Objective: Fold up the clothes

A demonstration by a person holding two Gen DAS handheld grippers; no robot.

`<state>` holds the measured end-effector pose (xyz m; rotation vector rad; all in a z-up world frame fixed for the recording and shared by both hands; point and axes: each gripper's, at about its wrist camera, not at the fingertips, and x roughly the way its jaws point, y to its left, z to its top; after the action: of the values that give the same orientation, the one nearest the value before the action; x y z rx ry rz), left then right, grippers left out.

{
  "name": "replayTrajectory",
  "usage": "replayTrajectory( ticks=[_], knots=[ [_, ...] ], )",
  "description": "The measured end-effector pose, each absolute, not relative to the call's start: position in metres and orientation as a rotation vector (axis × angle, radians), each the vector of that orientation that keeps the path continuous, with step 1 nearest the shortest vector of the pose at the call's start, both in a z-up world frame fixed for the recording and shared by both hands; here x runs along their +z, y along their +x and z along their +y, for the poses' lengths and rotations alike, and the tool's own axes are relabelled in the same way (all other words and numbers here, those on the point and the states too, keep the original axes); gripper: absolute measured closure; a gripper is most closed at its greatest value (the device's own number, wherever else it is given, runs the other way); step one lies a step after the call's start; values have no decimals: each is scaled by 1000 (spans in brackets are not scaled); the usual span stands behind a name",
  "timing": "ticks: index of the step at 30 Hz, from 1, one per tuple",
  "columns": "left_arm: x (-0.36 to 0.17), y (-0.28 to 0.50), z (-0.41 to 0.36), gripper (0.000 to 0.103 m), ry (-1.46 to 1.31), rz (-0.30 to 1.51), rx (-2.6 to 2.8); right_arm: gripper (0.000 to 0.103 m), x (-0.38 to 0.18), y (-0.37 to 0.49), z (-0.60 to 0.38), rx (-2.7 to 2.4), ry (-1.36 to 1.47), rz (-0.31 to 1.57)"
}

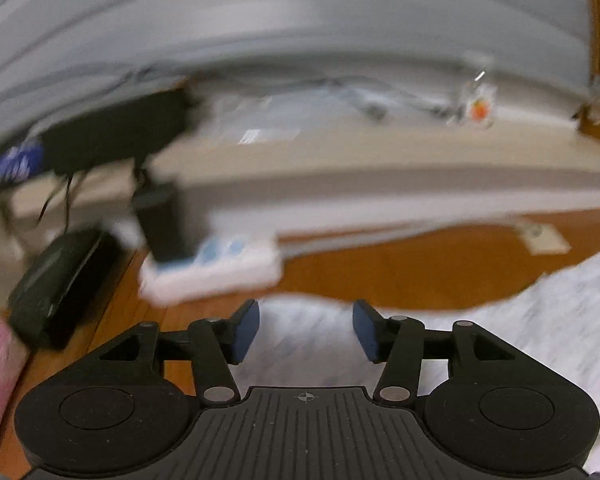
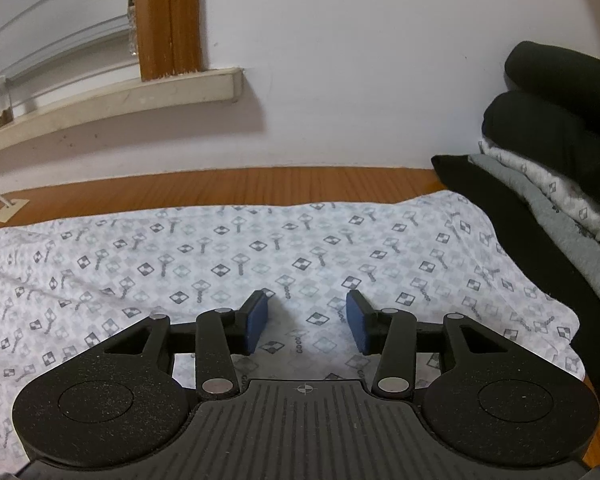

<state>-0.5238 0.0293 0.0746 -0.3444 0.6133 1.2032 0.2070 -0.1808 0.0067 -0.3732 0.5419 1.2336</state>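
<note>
A white garment with a grey diamond print [image 2: 260, 256] lies spread flat on the wooden floor. My right gripper [image 2: 307, 322] hovers low over it, jaws apart, nothing between the blue pads. In the blurred left wrist view the same white cloth [image 1: 500, 320] shows at the lower right, its edge under my left gripper [image 1: 306, 330]. The left jaws stand apart and hold nothing.
A pile of folded clothes, black, grey and printed white [image 2: 560, 168], sits at the right by the wall. A white power strip [image 1: 216, 268] and a black box [image 1: 56, 284] lie on the floor at the left. A window sill [image 2: 112, 96] runs along the wall.
</note>
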Motion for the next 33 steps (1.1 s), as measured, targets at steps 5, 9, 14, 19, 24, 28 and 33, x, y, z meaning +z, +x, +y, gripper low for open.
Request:
replayTrajectory(
  ticks=[5, 9, 14, 19, 24, 28, 33],
  knots=[
    [60, -535, 45, 55, -403, 604, 1216, 57, 7, 207, -180, 1230, -375, 540],
    [63, -537, 44, 93, -387, 570, 1230, 57, 7, 207, -180, 1231, -374, 542],
    [77, -547, 40, 87, -319, 506, 1365, 57, 6, 207, -180, 1241, -378, 541],
    [82, -531, 29, 42, -281, 526, 1393, 57, 7, 208, -180, 1245, -382, 541],
    [84, -473, 11, 28, -250, 513, 1217, 55, 8, 207, -179, 1241, -388, 541],
    [79, -409, 3, 24, -250, 498, 1038, 55, 8, 208, -179, 1244, -384, 545],
    [72, -328, -1, 15, -244, 489, 854, 55, 8, 209, -180, 1247, -378, 550]
  ],
)
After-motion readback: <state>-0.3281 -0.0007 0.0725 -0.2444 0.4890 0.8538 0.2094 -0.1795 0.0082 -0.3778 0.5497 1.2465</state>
